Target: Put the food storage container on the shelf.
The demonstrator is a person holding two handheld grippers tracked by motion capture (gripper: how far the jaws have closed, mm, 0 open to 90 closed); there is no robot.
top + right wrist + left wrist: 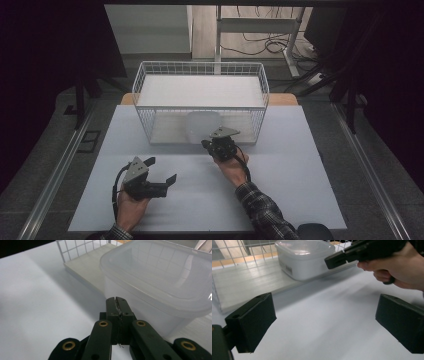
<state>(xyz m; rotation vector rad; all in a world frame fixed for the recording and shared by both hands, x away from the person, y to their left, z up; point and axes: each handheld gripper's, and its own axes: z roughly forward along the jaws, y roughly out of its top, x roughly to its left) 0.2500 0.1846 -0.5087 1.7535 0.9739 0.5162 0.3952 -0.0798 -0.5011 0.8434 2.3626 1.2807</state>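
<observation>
A translucent lidded plastic container (202, 126) sits on a pale board at the front of a white wire basket (200, 64). My right gripper (205, 144) is shut with nothing in it. In the right gripper view its closed tip (117, 300) is just short of the container (160, 277), low on the front wall. My left gripper (161, 170) hovers over the table's near left part, open and holding nothing. In the left gripper view its jaws stand wide apart (324, 305), facing the container (304, 260) and the right gripper (332, 261) in a hand.
The white table (300, 165) runs from the basket to the near edge. No wire shows in front of the container in either gripper view; mesh (72, 247) stands to its side. A dark rounded object (312, 231) lies at the near right edge. Cables and desk legs lie beyond.
</observation>
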